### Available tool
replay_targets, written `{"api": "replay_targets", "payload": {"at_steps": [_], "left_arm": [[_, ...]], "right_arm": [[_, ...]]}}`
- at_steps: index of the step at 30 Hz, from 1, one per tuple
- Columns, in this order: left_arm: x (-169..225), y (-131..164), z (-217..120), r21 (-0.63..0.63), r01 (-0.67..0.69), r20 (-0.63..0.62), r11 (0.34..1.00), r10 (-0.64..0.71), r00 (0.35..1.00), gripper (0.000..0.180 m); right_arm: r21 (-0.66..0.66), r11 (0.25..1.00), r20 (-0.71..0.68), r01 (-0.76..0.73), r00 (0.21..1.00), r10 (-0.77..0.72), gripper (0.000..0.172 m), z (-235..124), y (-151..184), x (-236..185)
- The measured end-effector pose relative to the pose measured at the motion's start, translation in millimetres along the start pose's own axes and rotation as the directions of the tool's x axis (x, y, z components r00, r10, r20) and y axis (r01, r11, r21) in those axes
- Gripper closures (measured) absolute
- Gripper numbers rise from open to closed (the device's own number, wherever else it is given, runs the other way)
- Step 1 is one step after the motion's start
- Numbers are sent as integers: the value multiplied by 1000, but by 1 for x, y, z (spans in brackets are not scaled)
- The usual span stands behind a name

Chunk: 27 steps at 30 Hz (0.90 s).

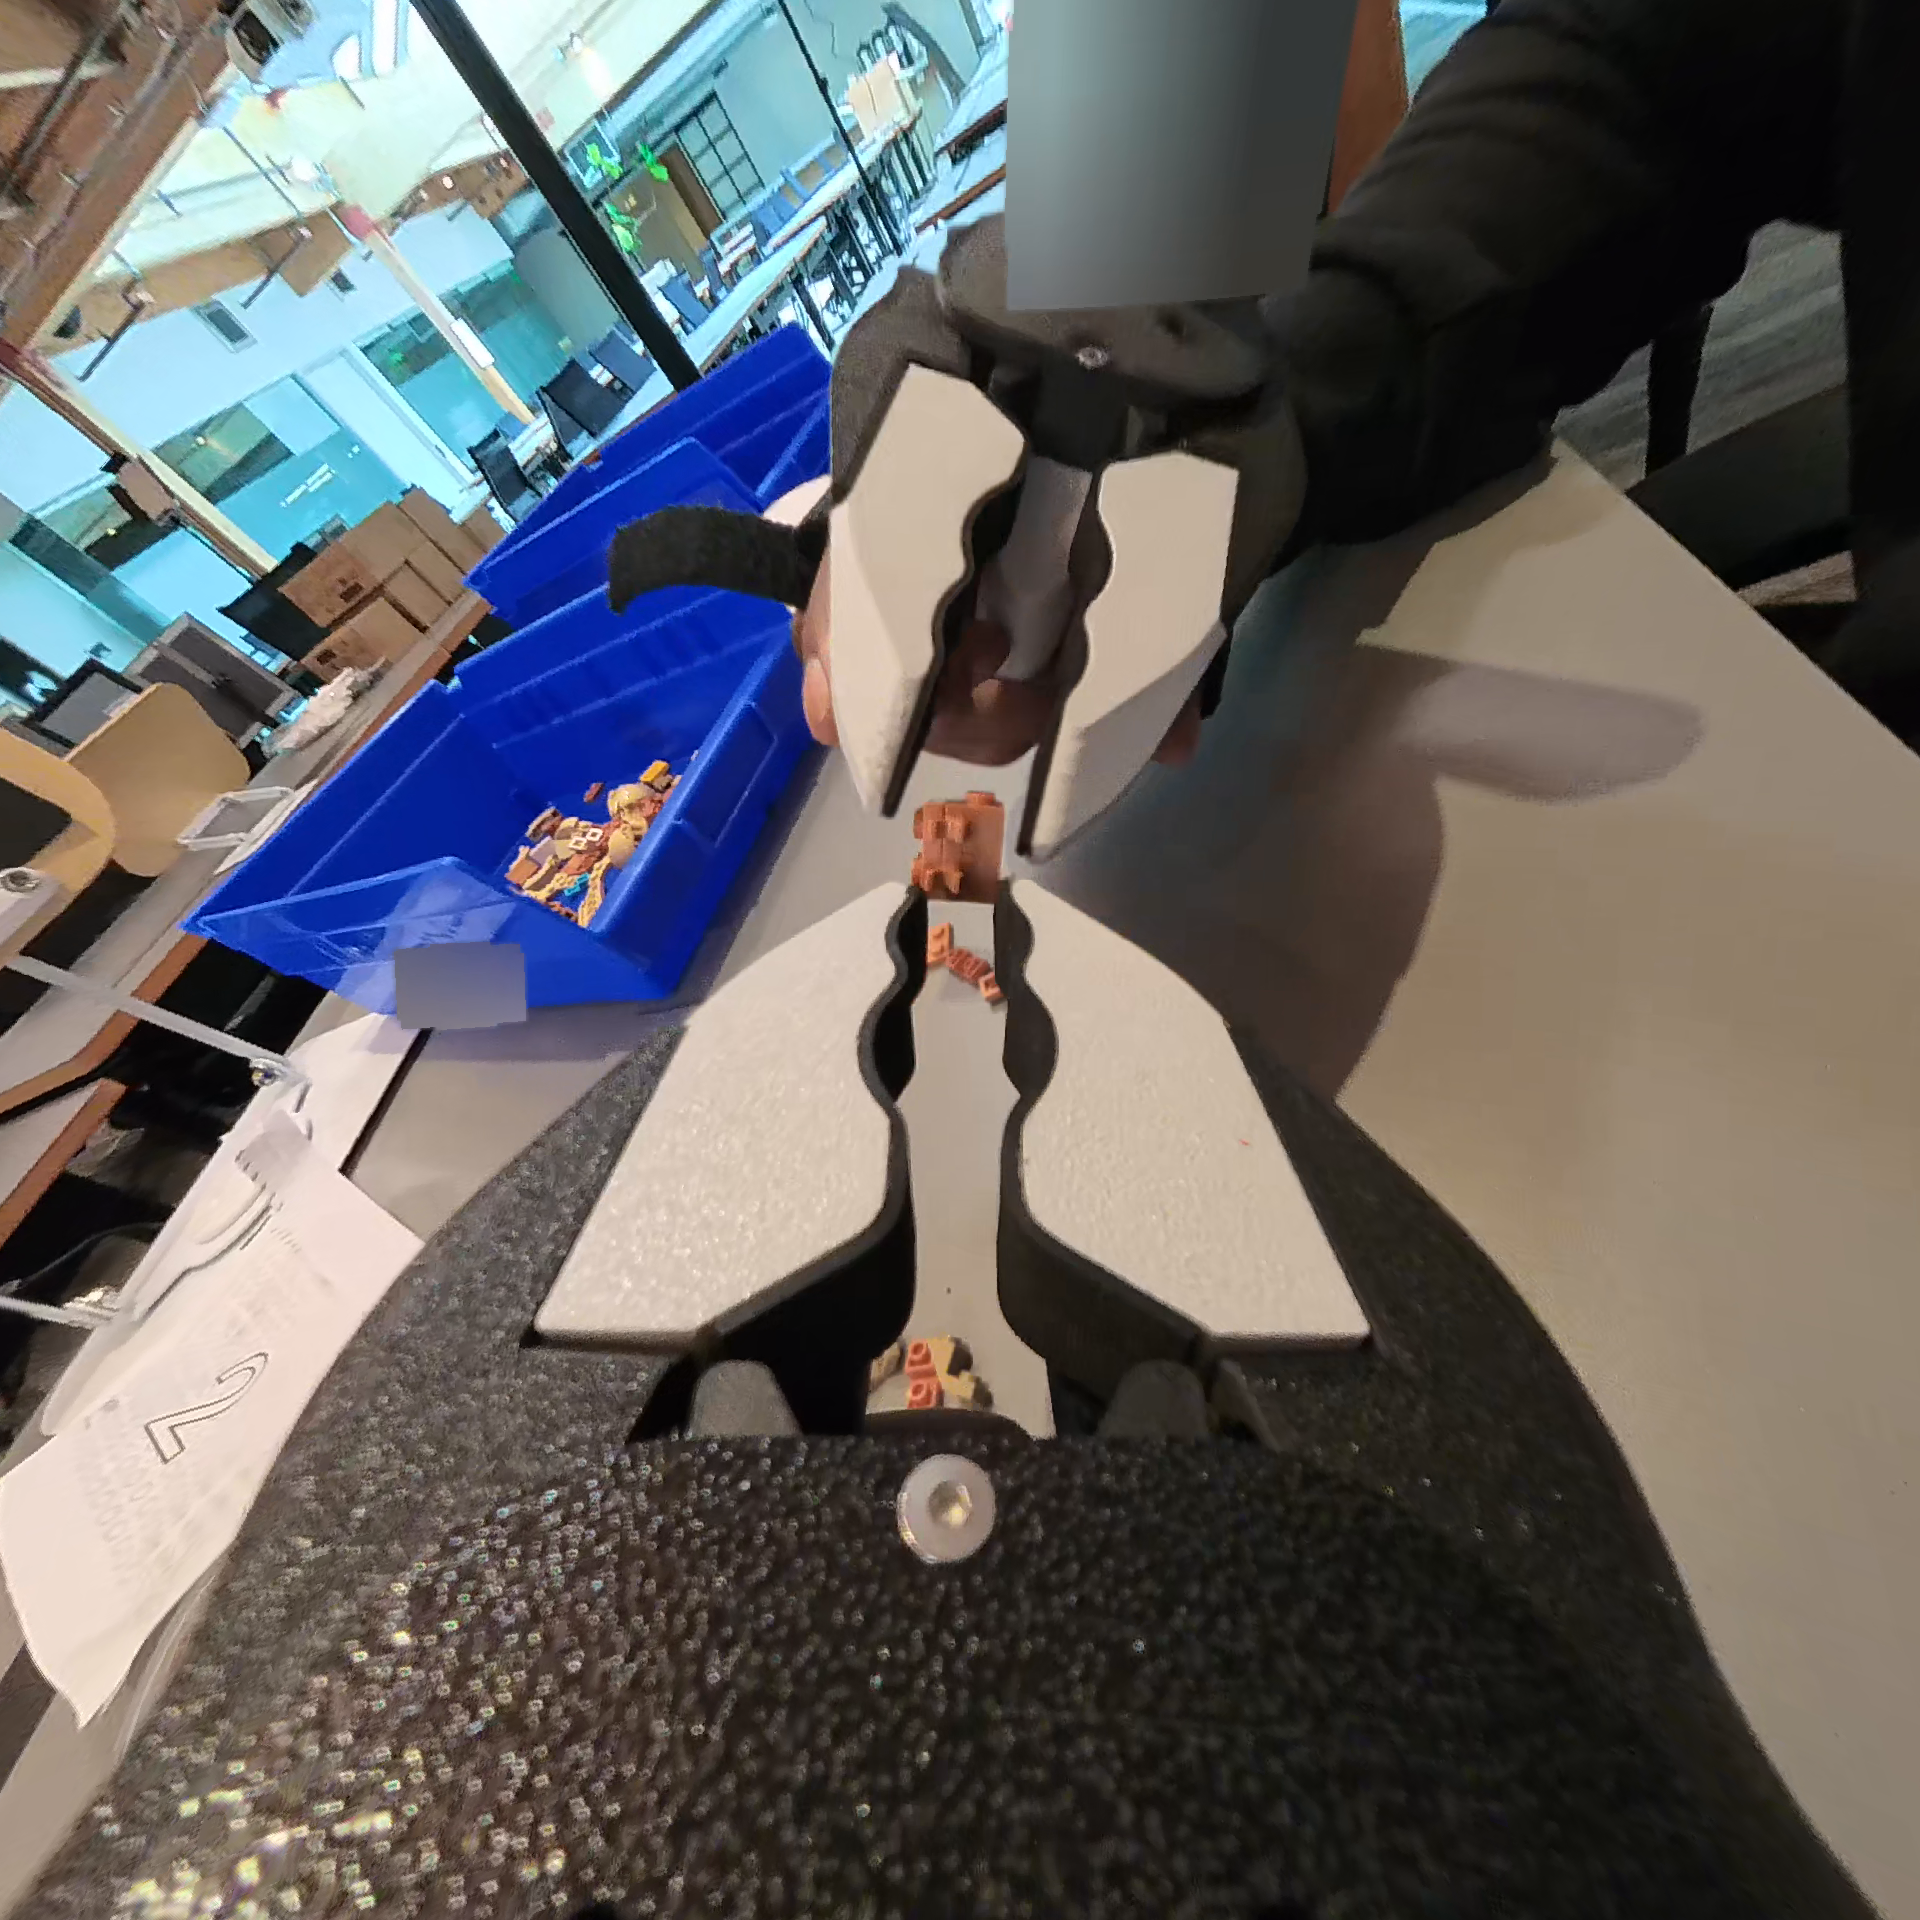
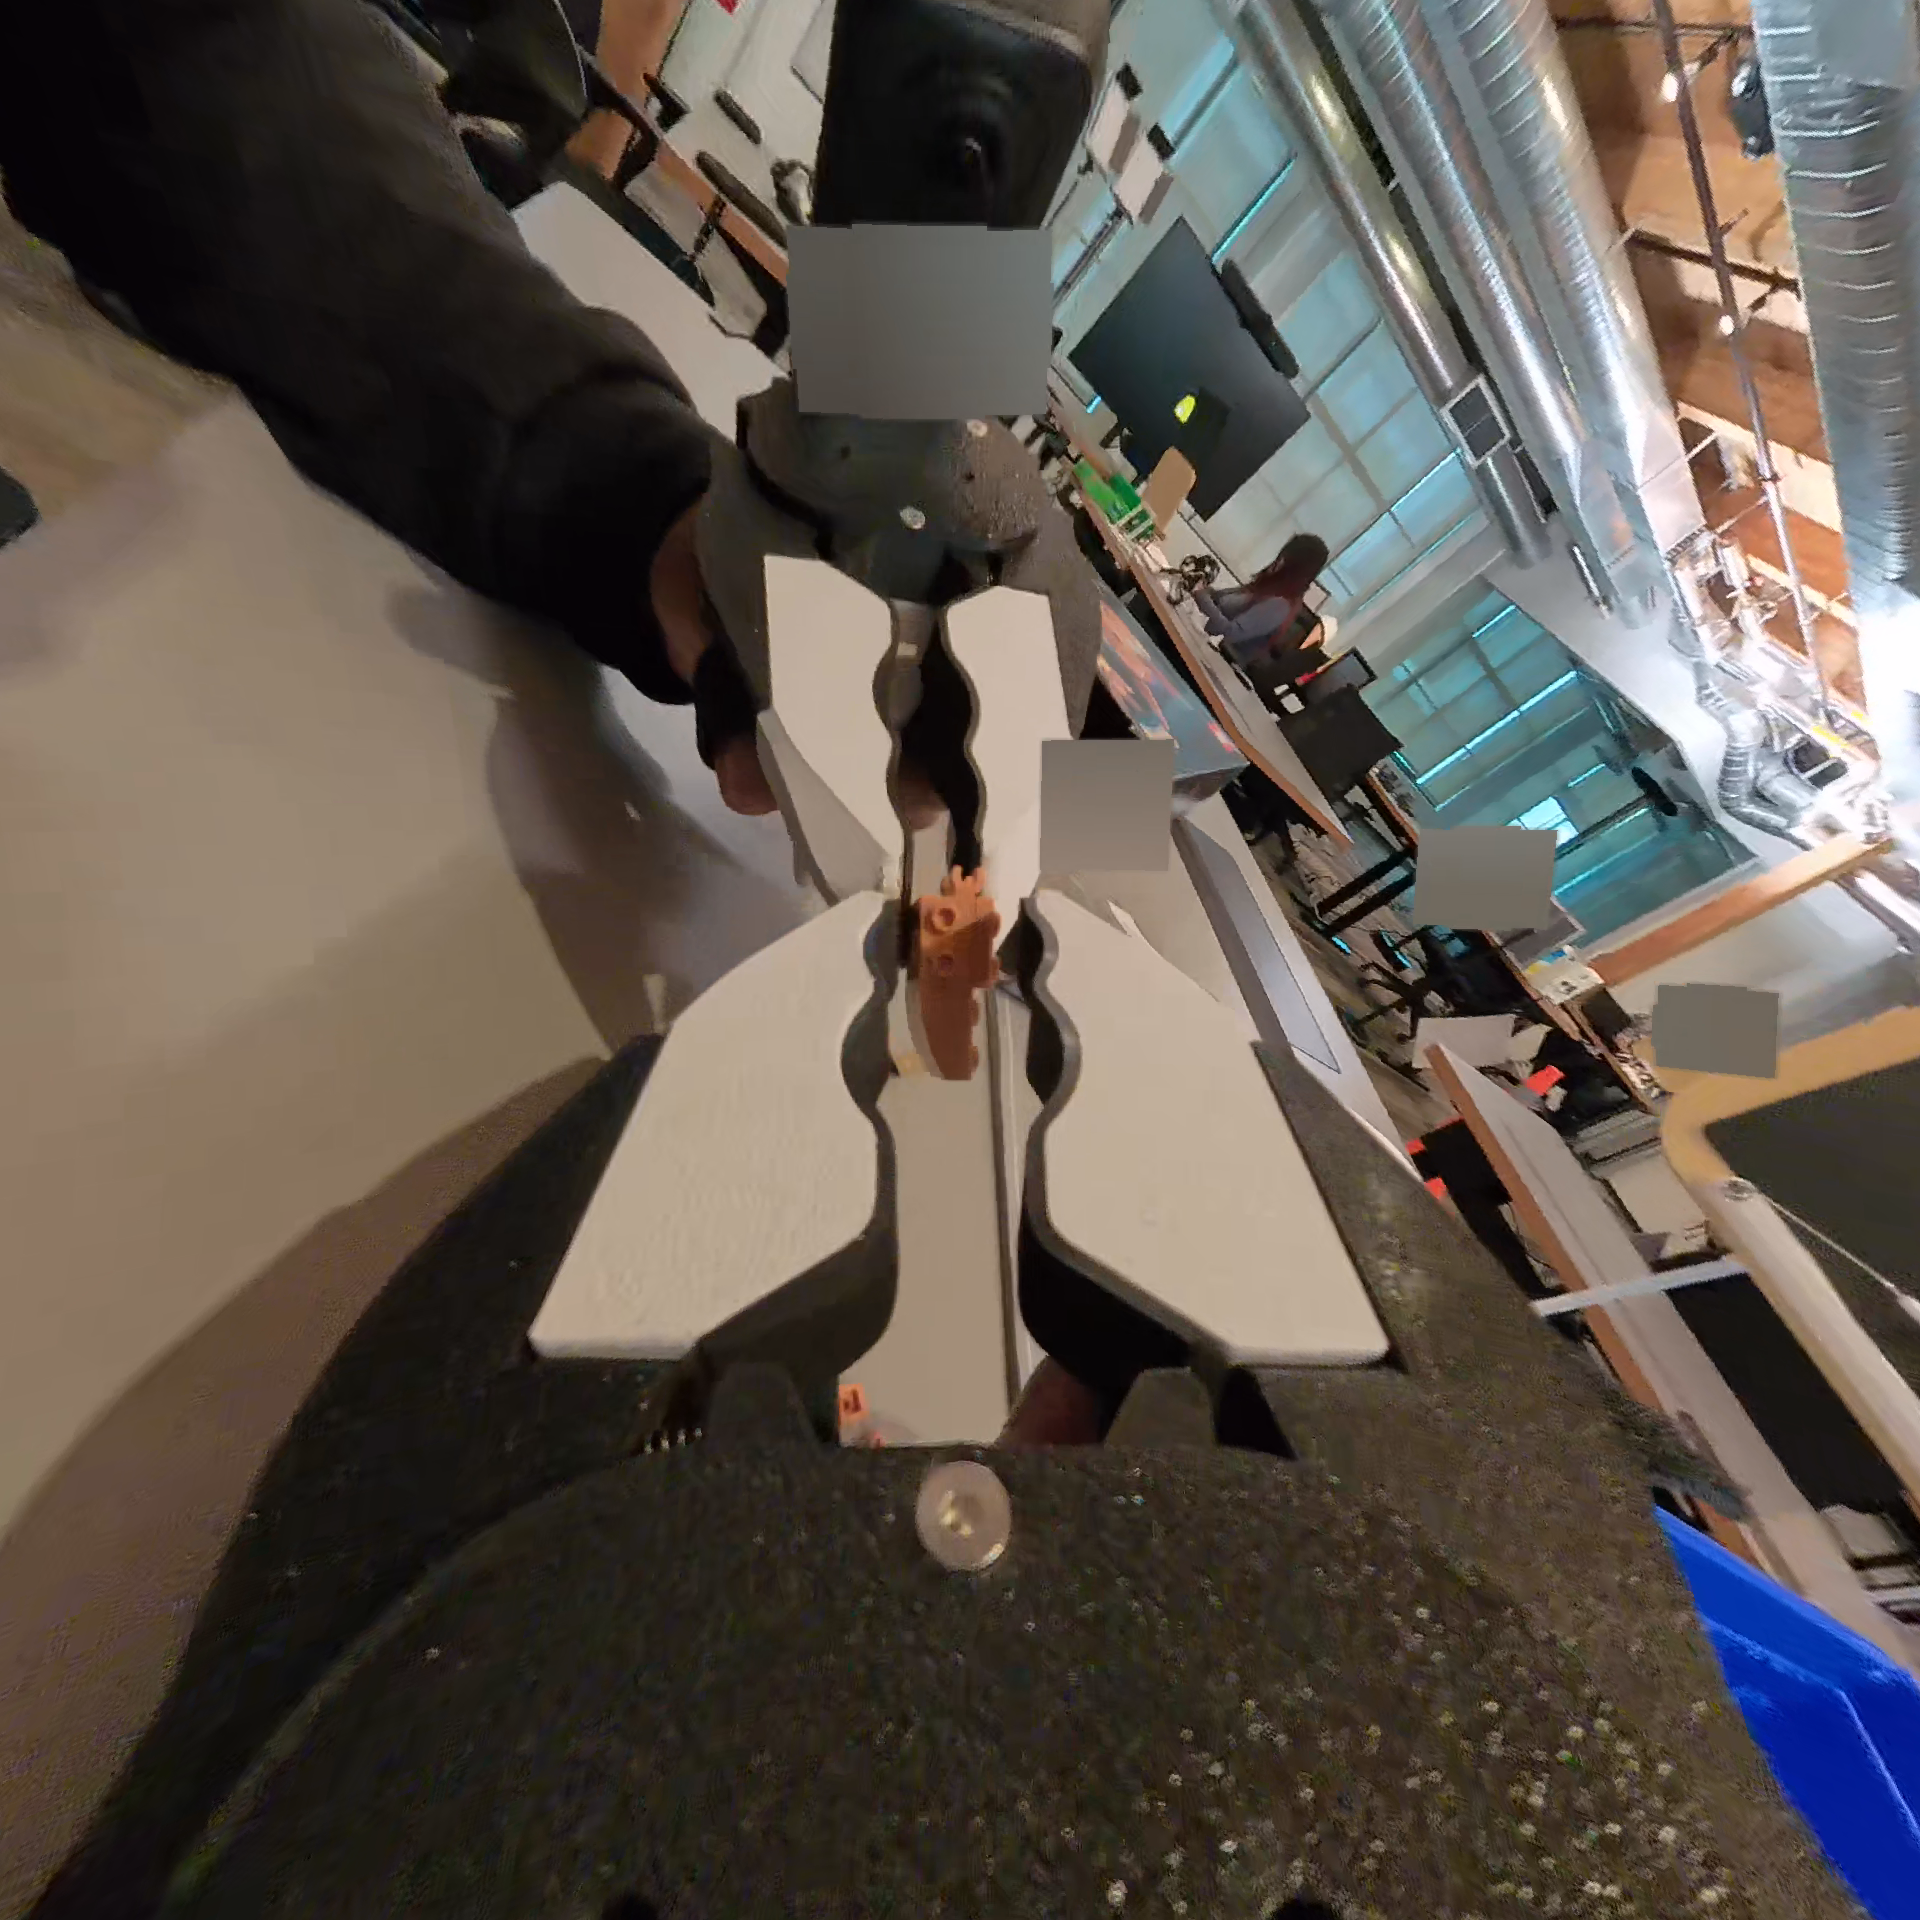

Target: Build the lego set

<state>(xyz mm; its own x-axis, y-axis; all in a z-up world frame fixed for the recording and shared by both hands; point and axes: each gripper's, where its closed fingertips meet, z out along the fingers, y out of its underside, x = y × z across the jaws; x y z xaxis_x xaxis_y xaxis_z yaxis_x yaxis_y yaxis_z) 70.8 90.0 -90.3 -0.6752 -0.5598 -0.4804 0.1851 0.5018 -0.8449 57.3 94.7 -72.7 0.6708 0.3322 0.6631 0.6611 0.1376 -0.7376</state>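
This is a large open-plan office or lab workspace. Rows of long desks (image 1: 831,223) stand before tall glass walls (image 2: 1382,447), with silver ventilation ducts (image 2: 1496,187) and a timber ceiling overhead. A dark wall-mounted screen (image 2: 1174,384), stacked brown cardboard boxes (image 1: 364,582) and blue plastic storage bins (image 1: 582,727) on a pale grey bench (image 1: 1558,1039) complete it.

blue bin (image 1: 436,894) contents too small to identify; bin corner (image 2: 1808,1725) cut by frame edge. loose brown pieces (image 1: 971,966) partly hidden behind left gripper fingers (image 1: 790,1122).
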Motion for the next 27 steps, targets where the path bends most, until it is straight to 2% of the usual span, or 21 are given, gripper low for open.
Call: {"api": "replay_targets", "payload": {"at_steps": [4,13,20,27], "left_arm": [[3,3,1,-22,-4,-15,1000,3,1000,168],[7,-1,0,6,30,-51,1000,-30,998,168],[8,-7,0,51,44,-61,998,-41,997,168],[4,-1,-1,45,42,-41,998,-40,998,168]], "right_arm": [[-17,1000,16,-4,1000,4,158,1,1,-3],[-9,996,75,-88,993,89,159,0,-3,-6],[49,988,91,-146,986,141,159,-3,-8,-5],[23,988,79,-153,985,151,149,0,-4,-7]]}}
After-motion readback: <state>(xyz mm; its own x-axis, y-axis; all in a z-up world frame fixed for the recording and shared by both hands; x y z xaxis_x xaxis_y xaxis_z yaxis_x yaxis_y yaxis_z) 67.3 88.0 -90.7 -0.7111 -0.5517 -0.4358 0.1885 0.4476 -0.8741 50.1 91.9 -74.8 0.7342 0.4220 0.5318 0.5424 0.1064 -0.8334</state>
